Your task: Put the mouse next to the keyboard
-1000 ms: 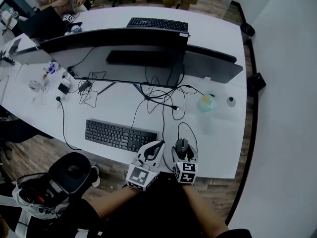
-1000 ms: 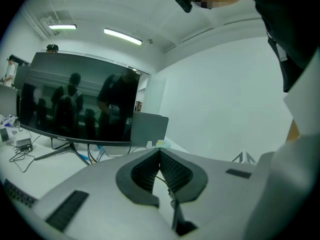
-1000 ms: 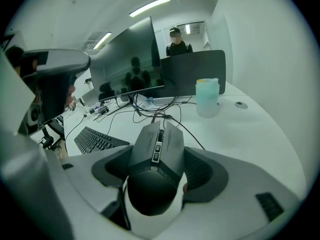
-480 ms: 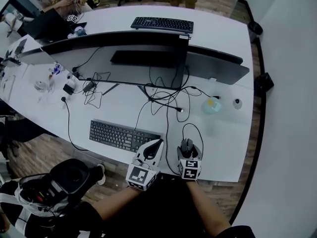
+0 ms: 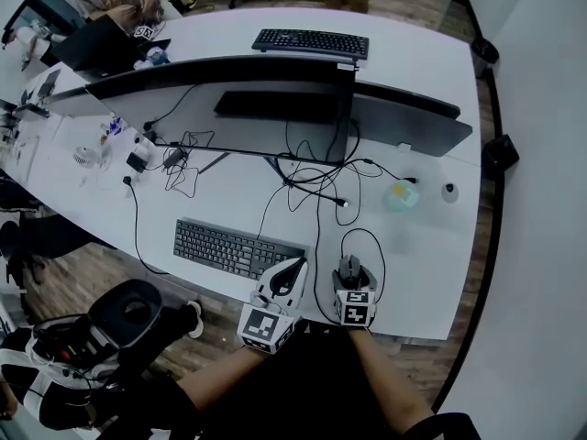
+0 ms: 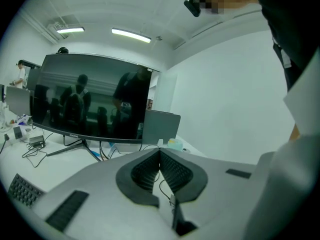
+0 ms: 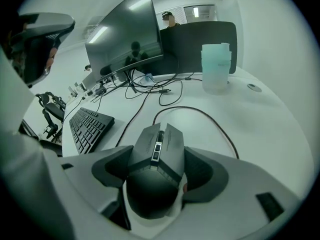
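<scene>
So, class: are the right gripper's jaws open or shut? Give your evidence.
The right gripper is shut on the mouse: both jaws press against its sides.

Very little differs. The view from the head has shifted, so the keyboard (image 5: 238, 248) and everything else on the desk (image 5: 417, 264) sit further right in the picture than a second ago. The right gripper (image 5: 350, 273) and the mouse (image 5: 349, 266) have kept about the same gap to the keyboard's right end, perhaps a touch further in from the desk's near edge. The left gripper (image 5: 297, 266) has its tip closer to the keyboard's right end than before.
</scene>
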Tool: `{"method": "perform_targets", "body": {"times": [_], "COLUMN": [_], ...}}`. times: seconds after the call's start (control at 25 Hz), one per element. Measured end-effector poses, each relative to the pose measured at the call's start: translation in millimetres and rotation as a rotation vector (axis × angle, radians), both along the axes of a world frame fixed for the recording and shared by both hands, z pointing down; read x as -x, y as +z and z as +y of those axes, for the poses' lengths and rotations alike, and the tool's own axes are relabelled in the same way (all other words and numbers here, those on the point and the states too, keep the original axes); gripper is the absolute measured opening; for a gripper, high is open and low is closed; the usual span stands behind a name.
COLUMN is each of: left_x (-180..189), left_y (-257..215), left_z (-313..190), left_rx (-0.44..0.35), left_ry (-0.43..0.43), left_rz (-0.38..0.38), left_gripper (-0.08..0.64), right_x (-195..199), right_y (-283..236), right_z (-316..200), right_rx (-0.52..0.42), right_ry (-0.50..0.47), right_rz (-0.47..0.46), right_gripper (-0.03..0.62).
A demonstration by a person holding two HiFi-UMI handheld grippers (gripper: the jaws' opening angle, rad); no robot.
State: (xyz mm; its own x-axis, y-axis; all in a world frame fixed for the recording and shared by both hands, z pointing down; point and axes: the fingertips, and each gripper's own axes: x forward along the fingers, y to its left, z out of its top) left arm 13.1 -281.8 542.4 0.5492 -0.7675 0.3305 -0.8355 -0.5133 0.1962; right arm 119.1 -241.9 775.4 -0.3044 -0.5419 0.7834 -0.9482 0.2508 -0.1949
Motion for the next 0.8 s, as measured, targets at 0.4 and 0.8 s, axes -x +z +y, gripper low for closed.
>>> {"method": "perform_targets", "body": {"times": [0.4, 0.8], "left_x": [12, 20], "left_y": [6, 6], "left_z": [11, 30], "left_rx": [0.017, 0.012], "left_ry": [-0.026, -0.027], "left_rz": [-0.020, 0.010], "left_gripper": [0.003, 0.003], "right_x": [5, 7], "right_y": [3, 8], "right_z": [2, 3], "right_rx": [-0.006, 0.004], "right_ry": [-0.051, -0.058], "right_rz": [0.088, 0.135], "right_gripper": [0.324, 0.323]}}
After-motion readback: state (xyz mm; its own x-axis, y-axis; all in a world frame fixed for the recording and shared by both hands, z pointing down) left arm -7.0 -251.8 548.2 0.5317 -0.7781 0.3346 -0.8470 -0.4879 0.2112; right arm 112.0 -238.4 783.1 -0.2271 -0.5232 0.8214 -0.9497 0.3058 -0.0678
